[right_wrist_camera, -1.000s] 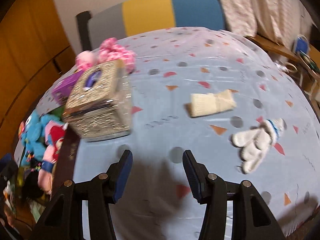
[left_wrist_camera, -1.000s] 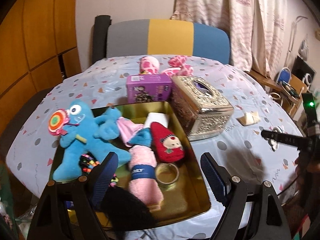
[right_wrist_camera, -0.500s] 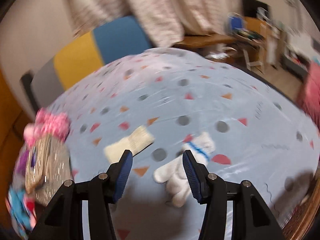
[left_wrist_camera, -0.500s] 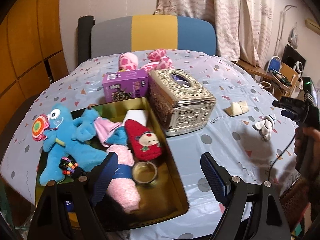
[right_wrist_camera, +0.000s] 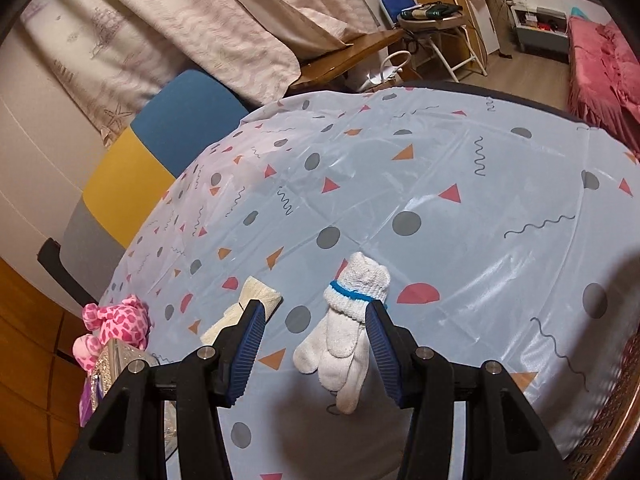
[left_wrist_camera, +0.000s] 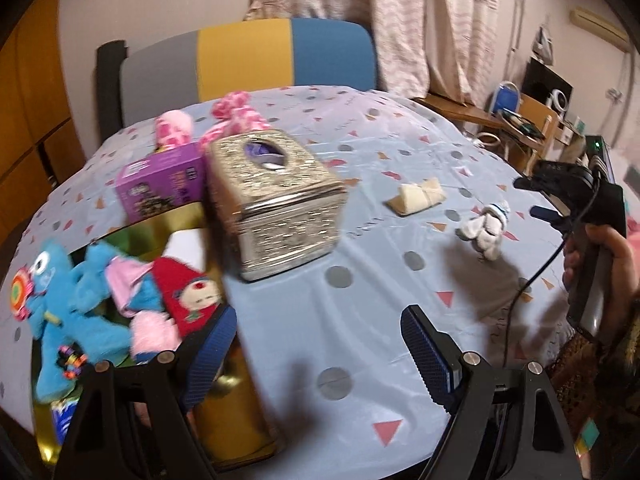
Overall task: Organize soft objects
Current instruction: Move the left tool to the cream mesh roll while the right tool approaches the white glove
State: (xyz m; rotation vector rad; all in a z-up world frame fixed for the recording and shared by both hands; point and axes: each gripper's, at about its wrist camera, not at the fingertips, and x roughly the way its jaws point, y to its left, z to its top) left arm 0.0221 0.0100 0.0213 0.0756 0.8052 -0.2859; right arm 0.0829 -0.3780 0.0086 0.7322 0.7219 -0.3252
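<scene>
Between the spread fingers of the right tool [right_wrist_camera: 316, 350] lies the white knitted glove [right_wrist_camera: 344, 328], flat on the tabletop [right_wrist_camera: 460, 240], cuff with its blue band pointing away from the camera and fingers pointing back toward it. The tool stands open and grips nothing; its right finger looks close against the cuff, though contact cannot be confirmed.

Risks noted at the glove:
- The glove appears off-centre, nearer the right finger. A closure from this position could catch only the cuff edge and let the limp knit slide out on lifting.
- The tabletop cover is thin and glossy. Fingers driven too low may pinch the cover along with the glove and drag it, disturbing everything on it.

Just left of the glove, a cream folded cloth [right_wrist_camera: 244, 312] sits partly behind the left finger. A wide sweep could nudge it or take it up unintentionally.

Farther left of the glove stands the silver tissue box [left_wrist_camera: 276, 200], and beyond that the gold tray [left_wrist_camera: 236, 412] holding the blue plush [left_wrist_camera: 76, 312], a red sock [left_wrist_camera: 188, 300] and pink items. The tray is judged the likely destination. Carrying the glove there means passing the tissue box; a low path risks striking it.

The left tool [left_wrist_camera: 316, 356] hangs open and empty over the tray's near corner, left of the glove. The left wrist view is smeared, so tray contents are not fully readable. A pink spotted plush [right_wrist_camera: 116, 328] lies behind the box.
</scene>
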